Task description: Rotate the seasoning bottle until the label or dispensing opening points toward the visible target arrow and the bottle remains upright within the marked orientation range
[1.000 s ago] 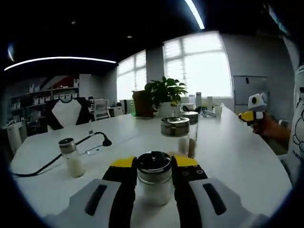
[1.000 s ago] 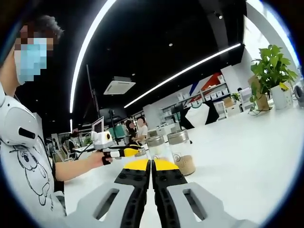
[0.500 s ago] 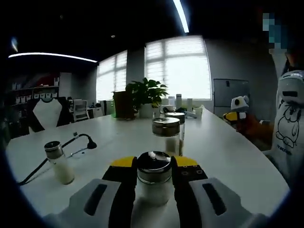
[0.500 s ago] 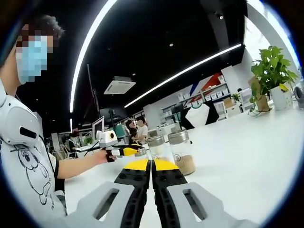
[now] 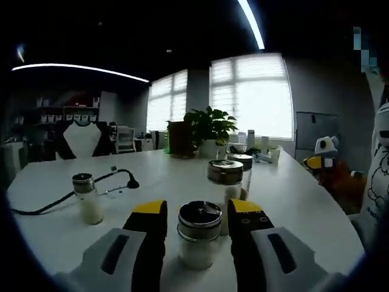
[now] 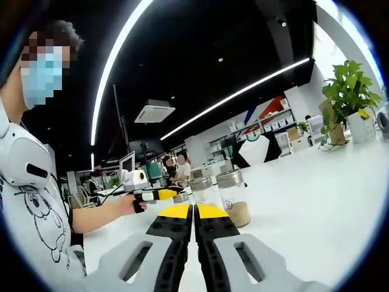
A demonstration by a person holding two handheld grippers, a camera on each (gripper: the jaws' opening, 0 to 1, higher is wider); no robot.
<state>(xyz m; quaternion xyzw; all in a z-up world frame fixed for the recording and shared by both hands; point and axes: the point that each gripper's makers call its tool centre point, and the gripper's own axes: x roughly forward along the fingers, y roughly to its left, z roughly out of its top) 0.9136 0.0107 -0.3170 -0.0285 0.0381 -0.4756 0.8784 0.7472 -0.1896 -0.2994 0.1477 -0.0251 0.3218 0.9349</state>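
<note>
A glass seasoning bottle point(image 5: 199, 243) with a shiny metal lid and white contents stands upright on the white table point(image 5: 292, 201). My left gripper point(image 5: 197, 210) stands open around it, with a narrow gap between each yellow-tipped jaw and the glass. In the right gripper view that same left gripper point(image 6: 163, 194) is held by a hand at the left, beside the bottle's lid point(image 6: 180, 198). My right gripper point(image 6: 193, 212) is shut with nothing between its jaws, and shows as a small shape point(image 5: 320, 159) at the right of the left gripper view.
Two taller metal-lidded jars point(image 5: 225, 182) point(image 5: 242, 165) stand just behind the bottle, and another small jar point(image 5: 87, 199) stands to the left. A black cable point(image 5: 55, 204) runs across the table's left side. A potted plant point(image 5: 209, 126) stands at the far end. A person sits at the right.
The left gripper's jaws have spread apart and let go of the seasoning bottle. The left view has swung slightly. The right gripper has stayed shut and nearly still.
</note>
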